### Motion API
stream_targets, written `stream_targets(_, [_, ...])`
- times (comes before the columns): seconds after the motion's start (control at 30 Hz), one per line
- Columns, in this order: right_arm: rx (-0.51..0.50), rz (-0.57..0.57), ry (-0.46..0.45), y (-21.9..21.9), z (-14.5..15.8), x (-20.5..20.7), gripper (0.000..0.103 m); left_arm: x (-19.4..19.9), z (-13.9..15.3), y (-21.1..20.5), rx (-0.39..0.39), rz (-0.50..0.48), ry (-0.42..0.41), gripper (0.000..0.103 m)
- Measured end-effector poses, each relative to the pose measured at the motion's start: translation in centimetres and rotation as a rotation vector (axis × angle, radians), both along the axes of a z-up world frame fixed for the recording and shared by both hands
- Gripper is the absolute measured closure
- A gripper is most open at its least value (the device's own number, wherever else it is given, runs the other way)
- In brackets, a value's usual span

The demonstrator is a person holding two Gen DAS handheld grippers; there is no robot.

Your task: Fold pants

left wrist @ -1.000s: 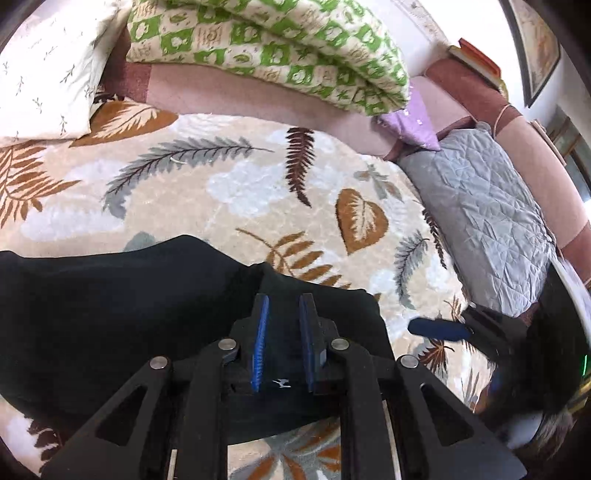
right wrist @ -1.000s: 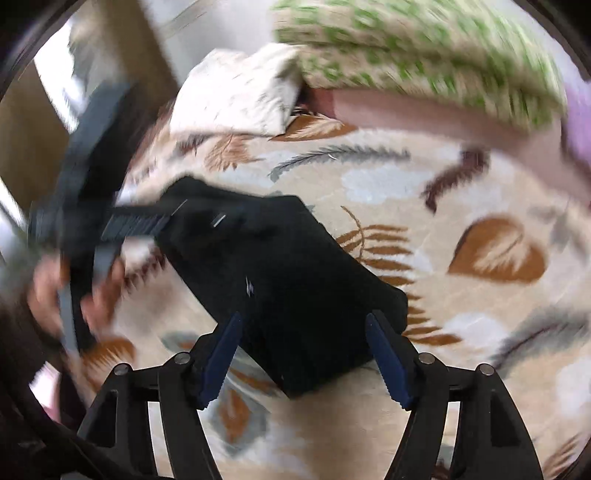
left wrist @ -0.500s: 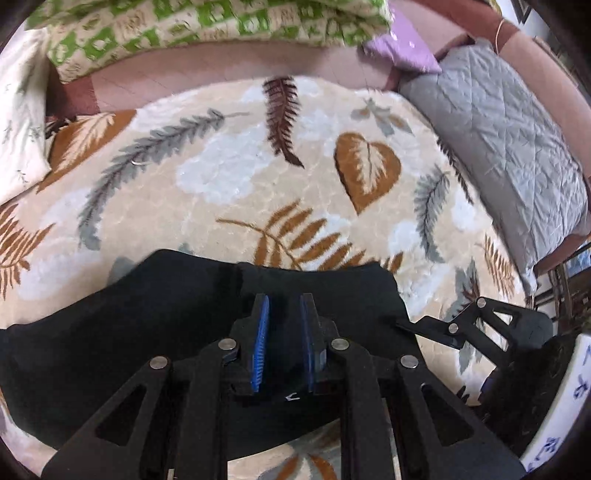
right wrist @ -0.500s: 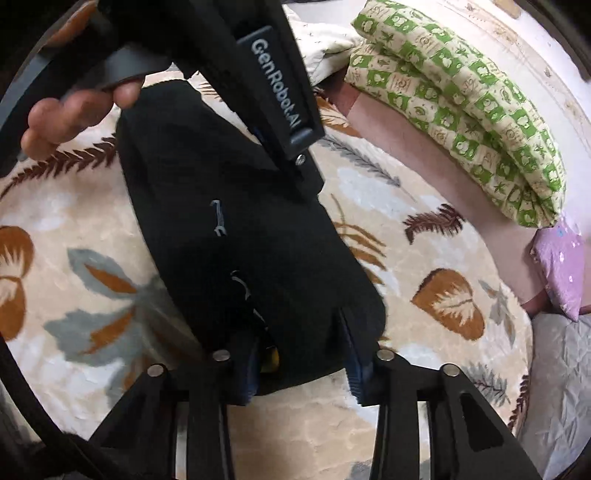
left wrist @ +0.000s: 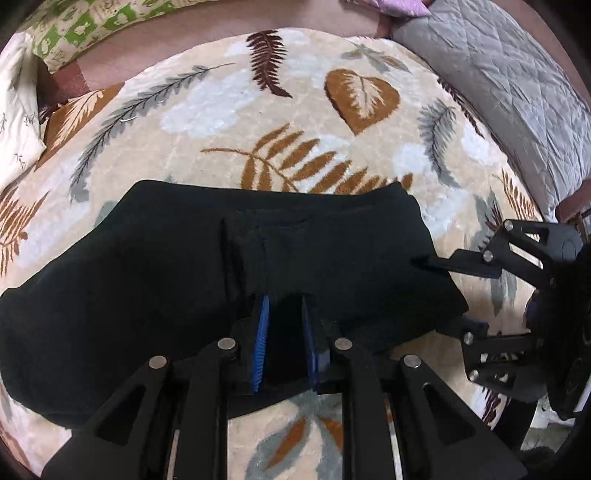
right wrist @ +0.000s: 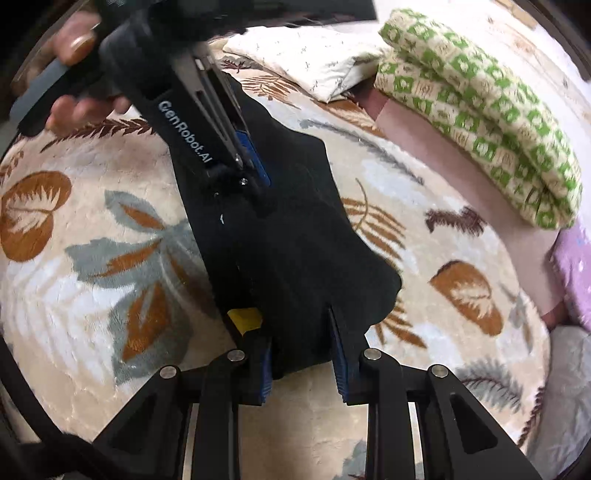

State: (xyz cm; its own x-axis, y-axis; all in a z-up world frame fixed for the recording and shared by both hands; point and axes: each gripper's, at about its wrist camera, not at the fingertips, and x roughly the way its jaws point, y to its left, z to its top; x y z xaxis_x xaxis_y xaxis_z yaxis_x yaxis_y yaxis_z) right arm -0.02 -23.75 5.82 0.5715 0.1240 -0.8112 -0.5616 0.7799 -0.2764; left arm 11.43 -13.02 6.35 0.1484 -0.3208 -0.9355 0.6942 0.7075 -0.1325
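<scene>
In the left wrist view a white pillow (left wrist: 16, 110) sits at the far left edge, with a green checked quilt (left wrist: 92, 26) above it; the black pants (left wrist: 221, 266) lie across a cream blanket printed with leaves (left wrist: 229, 110), spreading from the left edge to the right of centre; the left claw (left wrist: 284, 332) has its blue pads drawn close on a fold of the pants at their near edge, pinching the cloth; further right the right claw (left wrist: 448, 291) reaches in from the side, one finger lying on top of the pants' right end and the other below its edge, so the cloth sits between them; a grey quilted cover (left wrist: 517, 92) lies along the far right.

In the right wrist view a hand (right wrist: 79, 66) at the upper left holds the left claw (right wrist: 255, 173), which comes down onto the far part of the pants (right wrist: 295, 251); the pants run from there toward the camera across the blanket (right wrist: 92, 240); a yellow tag (right wrist: 245, 319) shows at their near left edge; the right claw (right wrist: 303, 354) has its fingers partly spread with the near end of the pants between them, and whether the pads press the cloth I cannot tell; to the right lie the pillow (right wrist: 314, 62), the green quilt (right wrist: 480, 110) and a purple cushion (right wrist: 576, 273).
</scene>
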Motion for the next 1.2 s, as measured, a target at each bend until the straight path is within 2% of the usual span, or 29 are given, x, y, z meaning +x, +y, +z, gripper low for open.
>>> stream_targets(0.13, [0.072, -0.029, 0.026, -0.6, 0.8, 0.0, 0.064, 0.6, 0.5, 0.8, -0.061, 0.027, 0.011, 0.088])
stream_targets(0.2, [0.131, -0.053, 0.048, -1.4, 1.7, 0.0, 0.062, 0.5, 1.1, 1.3, -0.080, 0.035, -0.002, 0.088])
stream_targets(0.27, [0.237, -0.088, 0.084, -2.7, 2.9, 0.1, 0.062, 0.3, 1.4, 1.5, -0.096, 0.032, -0.004, 0.087])
stream_targets(0.37, [0.469, -0.172, 0.144, -5.0, 4.5, 1.0, 0.055, -0.3, 1.3, 1.7, -0.099, 0.026, 0.005, 0.087])
stream_targets(0.47, [0.601, -0.284, 0.183, -6.3, 4.7, 2.8, 0.052, -0.8, 0.7, 1.6, -0.073, 0.025, -0.004, 0.088])
stream_targets(0.53, [0.590, -0.321, 0.216, -5.8, 3.8, 3.7, 0.053, -1.0, 0.7, 1.7, -0.078, 0.033, -0.009, 0.087])
stream_targets(0.67, [0.465, -0.350, 0.242, -4.2, 1.4, 4.4, 0.057, -0.8, 0.2, 2.2, -0.116, 0.065, -0.001, 0.088])
stream_targets(0.77, [0.454, -0.377, 0.238, -4.1, 0.6, 4.3, 0.057, -0.9, 0.4, 2.8, -0.165, 0.102, -0.004, 0.087])
stream_targets(0.93, [0.484, -0.401, 0.211, -4.1, 2.7, 4.2, 0.054, -1.1, 1.8, 5.4, -0.264, 0.167, 0.007, 0.088])
stream_targets(1.03, [0.528, -0.403, 0.192, -3.6, 4.5, 4.2, 0.053, -0.7, 2.9, 7.7, -0.293, 0.202, 0.007, 0.087])
stream_targets(1.2, [0.542, -0.373, 0.173, -0.1, 6.4, 4.1, 0.053, -0.1, 4.5, 12.3, -0.282, 0.238, -0.008, 0.087])
